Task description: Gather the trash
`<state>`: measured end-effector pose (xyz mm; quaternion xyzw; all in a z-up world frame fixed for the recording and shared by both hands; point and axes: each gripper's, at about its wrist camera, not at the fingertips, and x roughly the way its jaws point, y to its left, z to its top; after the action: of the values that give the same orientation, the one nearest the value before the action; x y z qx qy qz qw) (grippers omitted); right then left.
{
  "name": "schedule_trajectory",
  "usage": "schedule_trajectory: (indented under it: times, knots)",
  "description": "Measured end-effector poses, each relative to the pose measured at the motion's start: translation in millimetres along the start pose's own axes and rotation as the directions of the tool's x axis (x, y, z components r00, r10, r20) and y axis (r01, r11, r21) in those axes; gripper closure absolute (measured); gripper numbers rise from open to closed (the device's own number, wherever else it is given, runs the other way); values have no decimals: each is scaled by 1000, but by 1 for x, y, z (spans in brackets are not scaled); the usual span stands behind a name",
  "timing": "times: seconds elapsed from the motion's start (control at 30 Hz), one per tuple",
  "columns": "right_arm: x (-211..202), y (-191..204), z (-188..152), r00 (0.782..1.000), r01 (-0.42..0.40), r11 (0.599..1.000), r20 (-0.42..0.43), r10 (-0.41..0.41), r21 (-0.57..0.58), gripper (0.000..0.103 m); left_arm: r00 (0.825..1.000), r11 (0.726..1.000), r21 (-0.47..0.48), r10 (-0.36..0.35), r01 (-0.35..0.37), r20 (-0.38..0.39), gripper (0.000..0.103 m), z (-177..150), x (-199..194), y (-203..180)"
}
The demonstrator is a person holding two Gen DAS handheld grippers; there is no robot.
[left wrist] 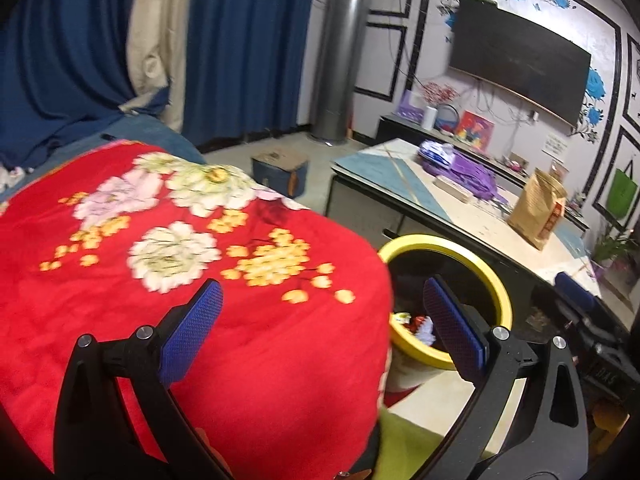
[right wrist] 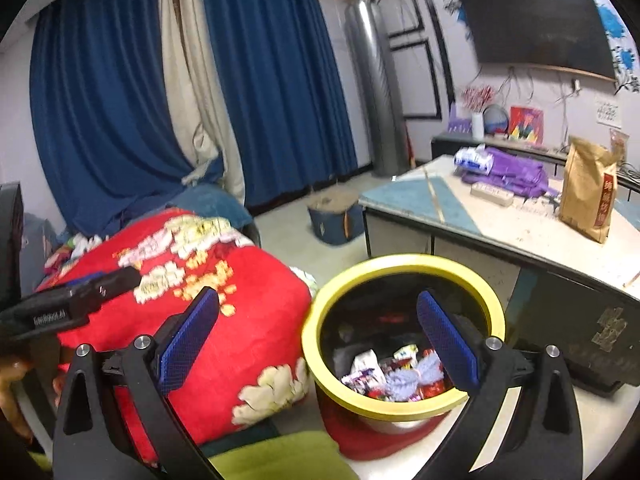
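Observation:
A bin with a yellow rim (left wrist: 440, 240) (right wrist: 400, 260) stands on the floor between a red flowered blanket (left wrist: 200, 300) (right wrist: 240, 340) and a low table. Crumpled wrappers (right wrist: 396, 376) (left wrist: 416, 326) lie in its bottom. My left gripper (left wrist: 322, 292) is open and empty. It hangs over the blanket's edge, with its right finger in front of the bin. My right gripper (right wrist: 318, 300) is also open and empty, above the bin's left rim. The left tool's black body (right wrist: 72, 304) shows over the blanket in the right wrist view.
The low table (left wrist: 460, 208) (right wrist: 500, 224) to the right carries a brown paper bag (left wrist: 538, 208) (right wrist: 588, 192) and a purple bag (left wrist: 472, 170) (right wrist: 508, 172). A blue box (left wrist: 280, 168) (right wrist: 336, 216) sits on the floor behind. Green cloth (right wrist: 280, 456) lies below.

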<state>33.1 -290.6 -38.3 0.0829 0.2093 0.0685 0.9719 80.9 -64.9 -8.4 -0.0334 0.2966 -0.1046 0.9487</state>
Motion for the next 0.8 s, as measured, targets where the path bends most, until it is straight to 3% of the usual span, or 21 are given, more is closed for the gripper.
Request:
schedule_trajectory:
  times: [0.17,0.33,0.8]
  knots:
    - [-21,17,-8,987,43,998,156,-36,-39,6,996,998,-6,57,-56,73,11,-19,-24,10]
    - [-33,24,-13,962,104,992,262,-82,-74,6,994,1000,5,29,-30,108,11,-30,-33,10]
    - [-26,25,-18,973,96,990,218,-71,-108,6,985,1000,21,-3,-1,171,11,-31,-44,3]
